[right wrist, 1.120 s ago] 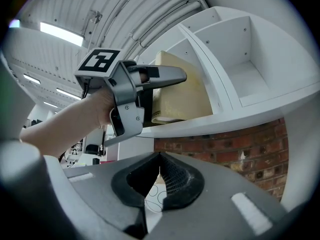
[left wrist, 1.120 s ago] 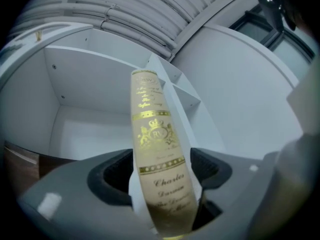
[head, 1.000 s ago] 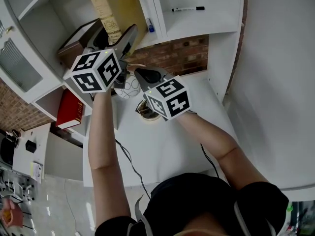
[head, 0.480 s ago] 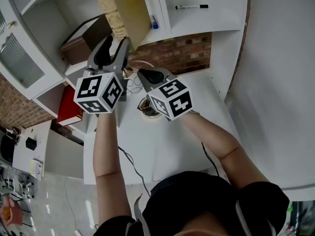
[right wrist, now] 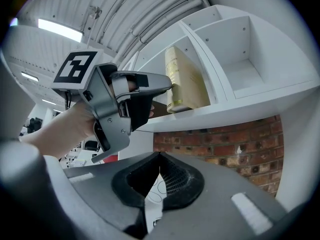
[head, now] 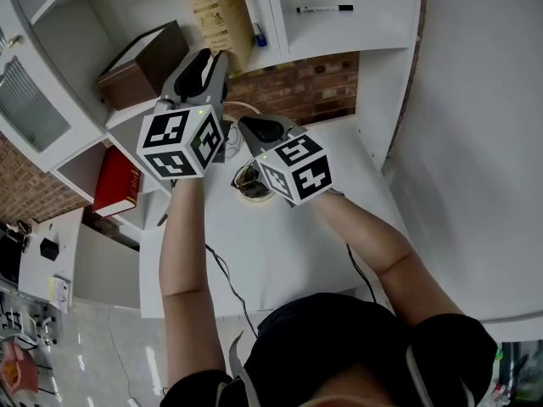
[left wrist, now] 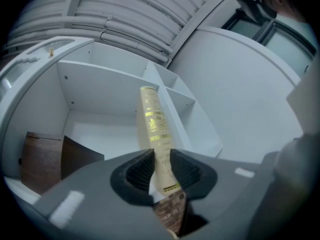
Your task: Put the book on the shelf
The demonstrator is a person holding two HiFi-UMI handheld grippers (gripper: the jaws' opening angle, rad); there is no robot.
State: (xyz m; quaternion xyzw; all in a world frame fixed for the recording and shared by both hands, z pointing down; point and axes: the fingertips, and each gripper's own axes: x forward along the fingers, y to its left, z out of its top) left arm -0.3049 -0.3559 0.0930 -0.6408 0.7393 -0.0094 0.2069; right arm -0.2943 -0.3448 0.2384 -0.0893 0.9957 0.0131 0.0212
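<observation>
The left tool (left wrist: 162,156) is closing its jaws on the lower spine of a cream-coloured book (left wrist: 152,119), and its ribbed pads already lie against the spine on both sides. The book stands on end in an upper compartment of the white shelf (left wrist: 100,84), gilt-lettered spine outward, close to the divider on its right. A brown box (left wrist: 45,159) sits in the same compartment to its left, apart from it.

Below and to the right, the right tool (right wrist: 160,156) is pressed together and carries nothing. It hangs over the white bench (head: 280,244) and points toward the brick wall (head: 305,87) beneath the shelf.

From the head view, a black marker pen (head: 324,8) lies alone in the next compartment to the right. A red book (head: 119,185) lies in a lower compartment on the left.
</observation>
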